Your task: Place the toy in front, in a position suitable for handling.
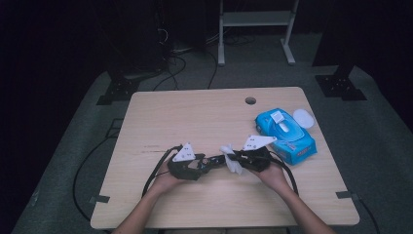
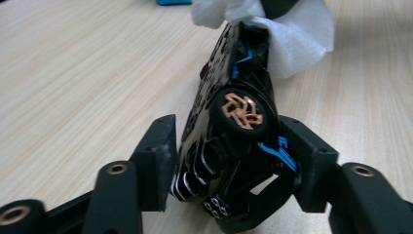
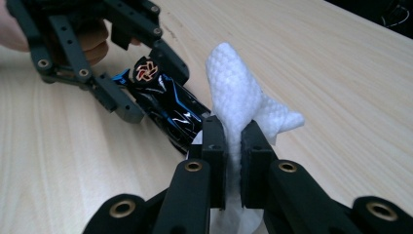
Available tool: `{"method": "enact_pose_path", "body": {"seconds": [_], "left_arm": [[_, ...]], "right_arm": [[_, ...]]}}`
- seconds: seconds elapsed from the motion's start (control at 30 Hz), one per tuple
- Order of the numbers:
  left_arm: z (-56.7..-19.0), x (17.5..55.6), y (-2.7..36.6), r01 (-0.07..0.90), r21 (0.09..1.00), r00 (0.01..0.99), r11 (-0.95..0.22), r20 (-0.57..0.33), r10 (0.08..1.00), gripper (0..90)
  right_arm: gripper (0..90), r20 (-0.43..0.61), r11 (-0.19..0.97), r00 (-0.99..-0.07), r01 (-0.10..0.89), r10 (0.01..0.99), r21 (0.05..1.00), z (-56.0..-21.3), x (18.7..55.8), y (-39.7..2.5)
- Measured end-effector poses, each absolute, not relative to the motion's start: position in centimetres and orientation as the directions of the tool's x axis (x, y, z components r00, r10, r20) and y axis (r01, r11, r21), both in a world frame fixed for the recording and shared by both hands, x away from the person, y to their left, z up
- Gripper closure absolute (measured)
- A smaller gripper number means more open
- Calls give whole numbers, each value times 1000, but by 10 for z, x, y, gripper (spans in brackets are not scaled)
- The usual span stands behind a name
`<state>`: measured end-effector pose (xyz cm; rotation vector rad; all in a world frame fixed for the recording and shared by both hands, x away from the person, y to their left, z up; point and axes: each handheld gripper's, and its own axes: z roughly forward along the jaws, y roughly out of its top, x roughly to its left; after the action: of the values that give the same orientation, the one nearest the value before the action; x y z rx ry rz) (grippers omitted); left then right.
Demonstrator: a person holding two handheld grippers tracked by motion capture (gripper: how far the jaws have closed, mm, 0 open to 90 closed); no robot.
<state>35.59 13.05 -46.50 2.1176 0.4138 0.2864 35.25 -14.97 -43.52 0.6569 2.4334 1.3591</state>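
A glossy black toy car (image 2: 229, 141) with blue trim and a copper-spoked wheel is clamped sideways in my left gripper (image 2: 226, 161), just above the wooden table (image 1: 195, 112). In the right gripper view the toy car (image 3: 165, 105) points toward my right gripper (image 3: 233, 161), which is shut on a white wet wipe (image 3: 238, 102). The wipe (image 2: 292, 39) rests against the car's far end. From above, my left gripper (image 1: 207, 162) and right gripper (image 1: 233, 158) meet near the table's front middle, with the wipe (image 1: 231, 159) between them.
A blue pack of wet wipes (image 1: 286, 135) lies at the right of the table, with a white lid-like piece (image 1: 303, 117) beside it. A cable hole (image 1: 250, 101) is near the far edge. Cables trail off the left front.
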Motion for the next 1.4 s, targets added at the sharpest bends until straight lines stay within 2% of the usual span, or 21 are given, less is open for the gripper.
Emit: {"method": "enact_pose_path", "body": {"seconds": [0.27,0.53,0.73,0.83,1.03,1.17,1.4], "left_arm": [[-466,350,129,142,838,927,-527,74,367,376],[-466,342,128,69,822,930,-566,153,336,347],[-468,340,128,66,802,928,-594,169,332,312],[-467,342,127,81,806,928,-587,154,340,300],[-465,348,128,120,830,921,-545,112,373,188],[-472,359,129,201,816,911,-542,48,410,116],[-477,361,125,201,811,927,-550,25,375,140]], "right_arm": [[829,-2,459,-864,264,503,848,-438,343,-154],[828,22,460,-867,285,498,841,-443,334,-156],[828,26,501,-876,300,482,812,-452,330,-153],[828,55,460,-873,309,485,832,-448,333,-151],[828,61,444,-862,319,503,838,-446,347,-143],[824,81,446,-855,346,513,825,-457,353,-142],[824,50,477,-861,328,507,816,-461,359,-141]]}}
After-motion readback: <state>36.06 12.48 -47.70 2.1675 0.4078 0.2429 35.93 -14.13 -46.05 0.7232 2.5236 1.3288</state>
